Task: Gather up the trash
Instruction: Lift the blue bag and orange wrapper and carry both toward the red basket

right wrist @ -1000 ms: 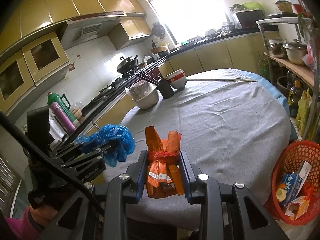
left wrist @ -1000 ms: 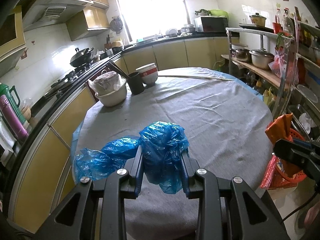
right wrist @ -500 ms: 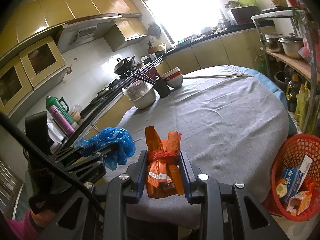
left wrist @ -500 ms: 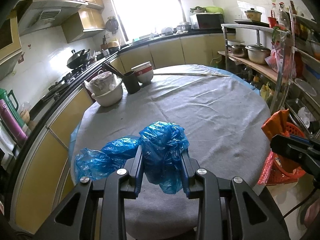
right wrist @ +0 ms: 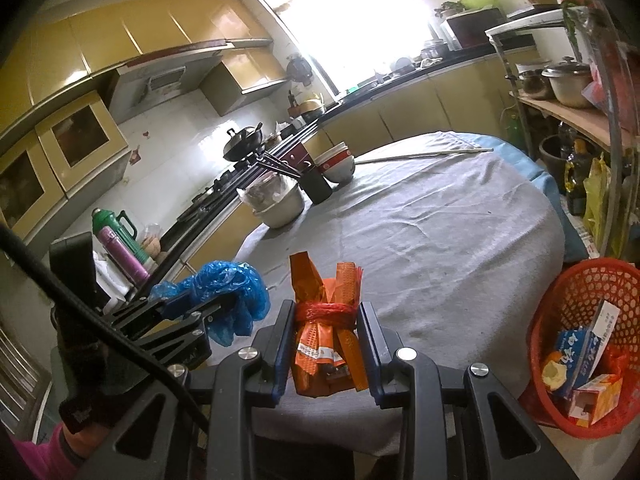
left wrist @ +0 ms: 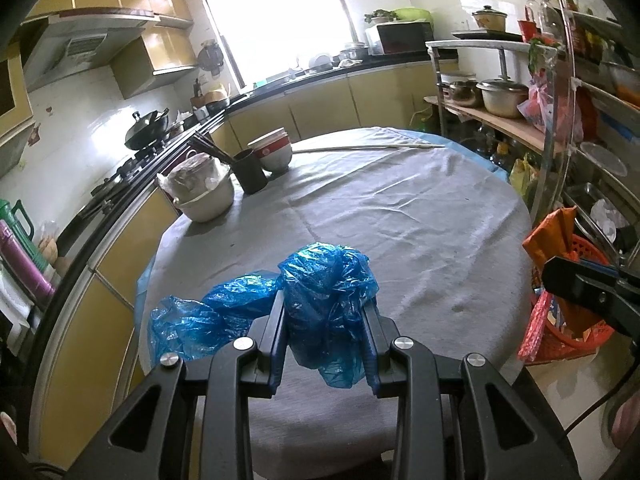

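I have a crumpled blue plastic bag (left wrist: 328, 304) pinched between the jaws of my left gripper (left wrist: 325, 334), which are closed on it partway; more of the blue film spills out to the gripper's left. My right gripper (right wrist: 325, 340) is clamped on an orange packet bundle (right wrist: 326, 328) tied round the middle with red netting, standing upright between the narrowly set jaws. Both pieces of trash hang over the near edge of the round tabletop (left wrist: 400, 232) with its grey cloth. Off to the right of the right gripper, below the tabletop's rim, sits a red mesh basket (right wrist: 580, 292) with cartons in it. Far ahead of both grippers, at the tabletop's far-left edge, stand a covered pot (left wrist: 204, 196), a dark cup (left wrist: 250, 172) and stacked bowls (left wrist: 274, 152).
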`<state>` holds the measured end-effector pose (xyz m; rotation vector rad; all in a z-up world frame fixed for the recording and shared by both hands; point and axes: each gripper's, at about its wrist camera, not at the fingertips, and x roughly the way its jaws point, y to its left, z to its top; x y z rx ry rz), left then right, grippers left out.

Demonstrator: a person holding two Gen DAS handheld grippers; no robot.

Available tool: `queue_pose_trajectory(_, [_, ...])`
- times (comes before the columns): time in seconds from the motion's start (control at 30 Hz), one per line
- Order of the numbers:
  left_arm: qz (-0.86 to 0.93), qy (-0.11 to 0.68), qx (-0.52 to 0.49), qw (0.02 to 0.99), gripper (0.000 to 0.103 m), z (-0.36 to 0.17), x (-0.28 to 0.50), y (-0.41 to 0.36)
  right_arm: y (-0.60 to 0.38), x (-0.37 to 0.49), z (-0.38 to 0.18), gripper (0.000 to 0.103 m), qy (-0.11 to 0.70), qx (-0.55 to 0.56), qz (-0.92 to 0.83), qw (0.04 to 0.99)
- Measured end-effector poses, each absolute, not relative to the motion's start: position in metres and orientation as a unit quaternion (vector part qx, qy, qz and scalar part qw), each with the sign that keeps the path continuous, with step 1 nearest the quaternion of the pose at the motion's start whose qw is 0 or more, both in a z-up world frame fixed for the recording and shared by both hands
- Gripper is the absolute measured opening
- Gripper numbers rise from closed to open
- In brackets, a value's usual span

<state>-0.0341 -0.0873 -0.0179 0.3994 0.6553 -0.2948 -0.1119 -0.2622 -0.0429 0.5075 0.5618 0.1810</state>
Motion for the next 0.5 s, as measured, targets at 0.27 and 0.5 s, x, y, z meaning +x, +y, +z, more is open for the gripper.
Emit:
queue_pose_trajectory(0.27, [-0.158,0.310,0.215,0.913,0.034,-0.016,-0.040,-0.110,-0.279,-0.121,-0.044,0.033,0.263,0.260,0.077,0.926])
queue_pose_trajectory(0.5, [-0.170,0.304,0.231,0.909,0.034,-0.016,-0.046,-0.130,-0.295,-0.131,-0.044,0.033,0.254,0.273,0.066,0.926])
